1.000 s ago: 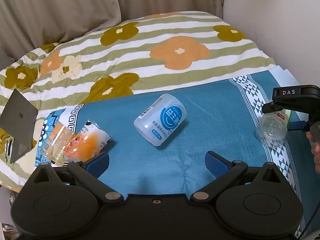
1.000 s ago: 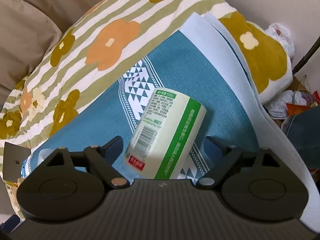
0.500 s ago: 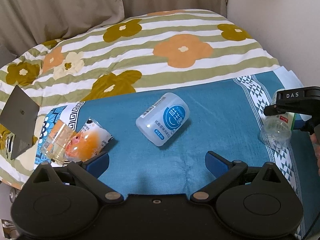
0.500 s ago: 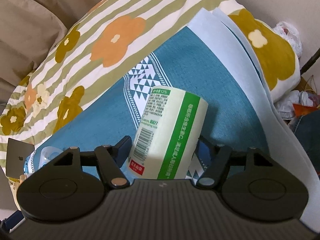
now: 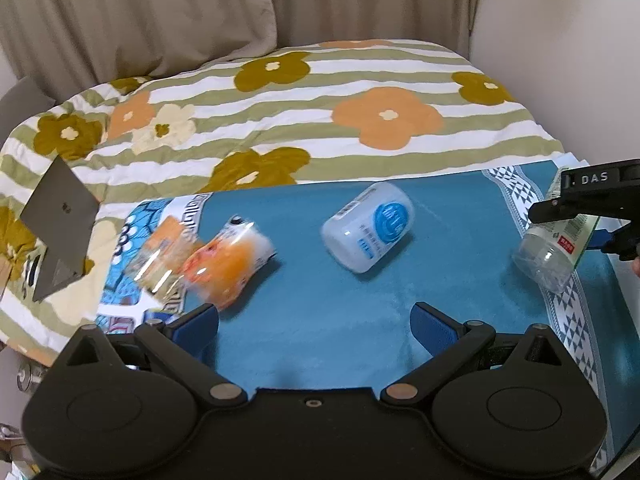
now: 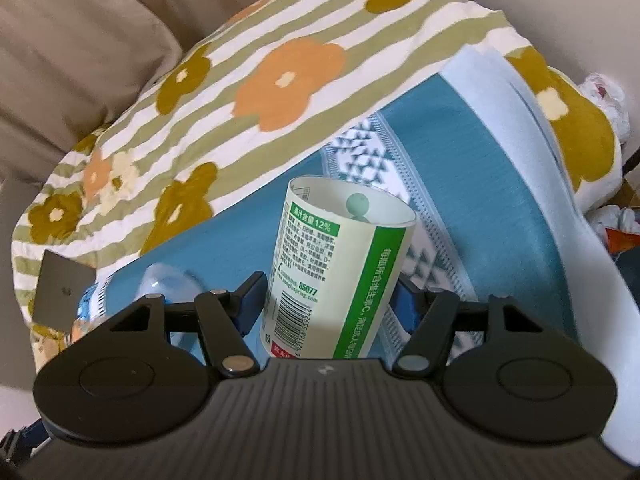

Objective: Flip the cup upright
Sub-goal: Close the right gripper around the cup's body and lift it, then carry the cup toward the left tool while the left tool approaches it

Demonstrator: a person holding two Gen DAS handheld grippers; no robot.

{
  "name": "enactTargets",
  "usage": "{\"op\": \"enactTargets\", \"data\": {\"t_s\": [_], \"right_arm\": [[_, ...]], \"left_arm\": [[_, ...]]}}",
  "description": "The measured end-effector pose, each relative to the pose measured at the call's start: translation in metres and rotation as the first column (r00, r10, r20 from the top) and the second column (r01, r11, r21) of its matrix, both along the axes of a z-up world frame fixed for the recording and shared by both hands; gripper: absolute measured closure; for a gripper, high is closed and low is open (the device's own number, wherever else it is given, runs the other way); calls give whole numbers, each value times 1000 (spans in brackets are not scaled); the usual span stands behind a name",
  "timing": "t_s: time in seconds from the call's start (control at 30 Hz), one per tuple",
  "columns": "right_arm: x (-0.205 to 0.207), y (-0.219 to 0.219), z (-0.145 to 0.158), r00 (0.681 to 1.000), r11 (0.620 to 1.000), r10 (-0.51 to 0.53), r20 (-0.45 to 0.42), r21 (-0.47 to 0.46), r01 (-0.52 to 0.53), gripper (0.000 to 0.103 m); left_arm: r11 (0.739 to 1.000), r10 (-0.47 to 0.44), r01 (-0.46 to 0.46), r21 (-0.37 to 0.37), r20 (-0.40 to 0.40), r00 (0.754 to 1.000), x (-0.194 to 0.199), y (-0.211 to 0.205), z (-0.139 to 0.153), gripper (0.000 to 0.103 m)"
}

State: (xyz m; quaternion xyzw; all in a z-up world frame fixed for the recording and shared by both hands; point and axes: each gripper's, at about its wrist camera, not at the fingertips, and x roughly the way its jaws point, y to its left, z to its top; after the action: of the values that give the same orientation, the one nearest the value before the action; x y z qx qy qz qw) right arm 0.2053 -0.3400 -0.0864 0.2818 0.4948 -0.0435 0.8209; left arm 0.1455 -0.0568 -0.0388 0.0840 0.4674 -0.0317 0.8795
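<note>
My right gripper is shut on a clear cup with a green and cream label, held tilted above the blue mat with its open mouth away from the camera. In the left wrist view this cup hangs at the far right under the right gripper, clear base towards me. A white and blue cup lies on its side mid-mat. An orange-printed clear cup lies on its side at the left. My left gripper is open and empty above the mat's near part.
The blue mat lies on a flowered striped quilt. A grey flat device rests at the left edge. Cushions and a wall stand behind. Clutter lies off the bed's right side.
My right gripper closed on the green-label cup and lifted and tilted it up from lying. The left gripper drew back slightly; the other cups stayed put.
</note>
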Motion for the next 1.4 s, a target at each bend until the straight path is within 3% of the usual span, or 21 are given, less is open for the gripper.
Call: {"op": "enactTargets", "data": {"t_s": [0.23,0.43,0.67,0.87,1.4], "right_arm": [[-22,40,16,987,986,152,-45,82,-148,23],[-51,93,4,937,948,317,-148,87,-307,23],[-70,142,-15,873,903,426,-238,65,-424,23],[-62,161,-25,852,889,448,-270,37,-456,22],[-50,167,-38,860,901,427,-279,47,-432,20]], "left_arm": [[998,47,-46,-45,22,999,-29,35,10,0],[995,67,-66,-69,11,998,-52,62,5,0],[992,74,-73,-106,9,997,-73,85,-5,0],[989,79,-79,-125,-4,997,-80,98,-12,0],[992,48,-49,-118,-6,999,-74,98,-14,0]]}}
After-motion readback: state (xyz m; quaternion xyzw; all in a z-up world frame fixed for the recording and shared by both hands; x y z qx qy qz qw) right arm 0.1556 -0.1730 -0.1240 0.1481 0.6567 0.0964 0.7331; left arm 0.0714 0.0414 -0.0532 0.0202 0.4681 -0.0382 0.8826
